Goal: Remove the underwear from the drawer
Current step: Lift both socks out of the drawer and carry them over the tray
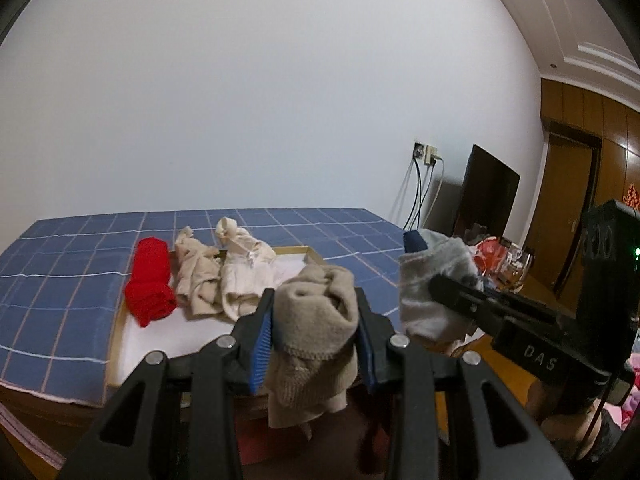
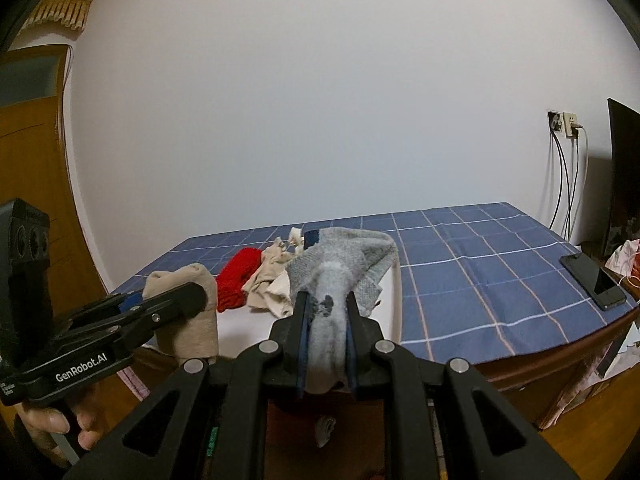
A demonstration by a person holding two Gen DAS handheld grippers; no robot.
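Note:
My left gripper [image 1: 314, 304] is shut on a tan rolled undergarment [image 1: 316, 332] that hangs down between its blue pads, above the near edge of the drawer. Beside it on the right, my right gripper [image 1: 438, 282] is shut on a grey undergarment [image 1: 424, 300]. In the right wrist view the right gripper [image 2: 326, 300] pinches the grey piece [image 2: 336, 272], while the left gripper [image 2: 192, 294] carries the tan piece [image 2: 192, 320]. Behind them, the wooden-rimmed, white-lined drawer [image 1: 310, 251] rests on a blue checked cloth [image 1: 72, 280] and holds a red roll [image 1: 150, 280], a beige piece [image 1: 198, 276] and a cream piece [image 1: 244, 276].
A black phone [image 2: 596, 280] lies near the table's right edge. A dark screen [image 1: 488, 192], glassware [image 1: 516, 264] and wall sockets with cables [image 1: 424, 156] stand at the right. A white wall rises behind the table. A hand [image 2: 60, 428] grips the left gripper's handle.

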